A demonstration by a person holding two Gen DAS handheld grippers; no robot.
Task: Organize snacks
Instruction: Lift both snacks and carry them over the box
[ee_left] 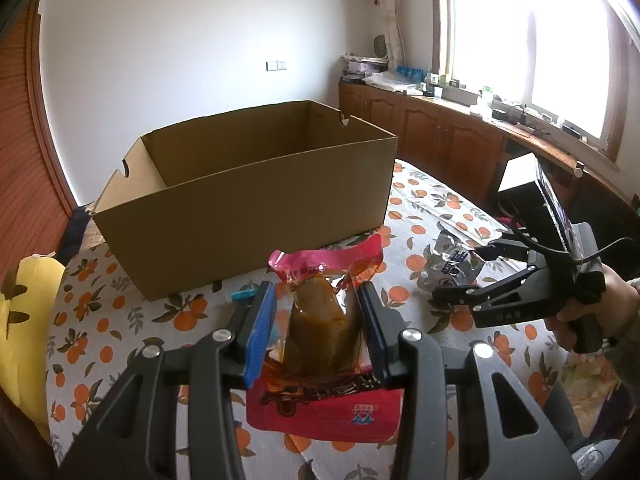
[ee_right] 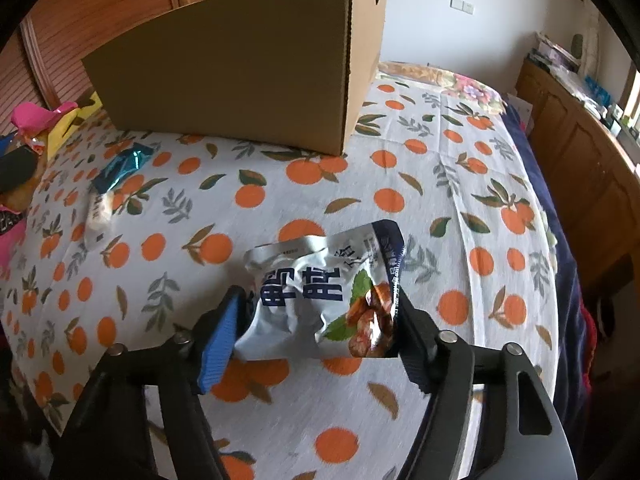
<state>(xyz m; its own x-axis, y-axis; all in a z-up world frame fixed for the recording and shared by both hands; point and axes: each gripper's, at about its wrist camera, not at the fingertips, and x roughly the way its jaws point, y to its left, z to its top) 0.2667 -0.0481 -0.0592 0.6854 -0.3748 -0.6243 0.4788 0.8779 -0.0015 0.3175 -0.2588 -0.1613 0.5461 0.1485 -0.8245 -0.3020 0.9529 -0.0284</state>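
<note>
Each wrist camera looks forward and downward along its gripper fingers, close above the tablecloth. Both views share the cardboard box.

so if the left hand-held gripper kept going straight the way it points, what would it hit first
Probably the near wall of the open brown cardboard box. The left hand-held gripper, clamped on a pink-and-red clear snack pouch, points at it; depth is uncertain.
</note>
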